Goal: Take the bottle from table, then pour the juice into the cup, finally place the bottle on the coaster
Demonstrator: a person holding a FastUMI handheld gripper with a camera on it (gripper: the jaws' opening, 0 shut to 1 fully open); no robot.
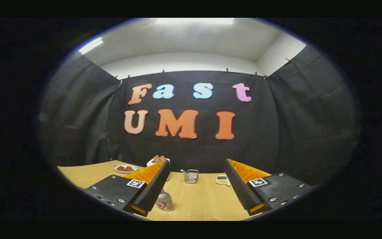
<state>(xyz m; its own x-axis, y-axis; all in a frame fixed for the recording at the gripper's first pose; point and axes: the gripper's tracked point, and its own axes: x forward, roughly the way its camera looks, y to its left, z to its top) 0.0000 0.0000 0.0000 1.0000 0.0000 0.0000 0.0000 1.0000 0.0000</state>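
Wooden counter (197,199), and my jaws (194,192) spread wide, holding nothing.
From the left: the bottle (163,201) stands just by my left finger, low between both. It looks light, rigid and slick, so I'd clamp its body mid-height. I'm tipped slightly upward, pointing at the wire basket (191,176) beyond.

**Clearance ahead of the gripper**

We see the gripper (197,184) fingers spread wide, bare table (204,202) between them. A bottle (163,201) stands beside the left finger. A wire basket (191,176) and small dish (222,179) stand beyond.
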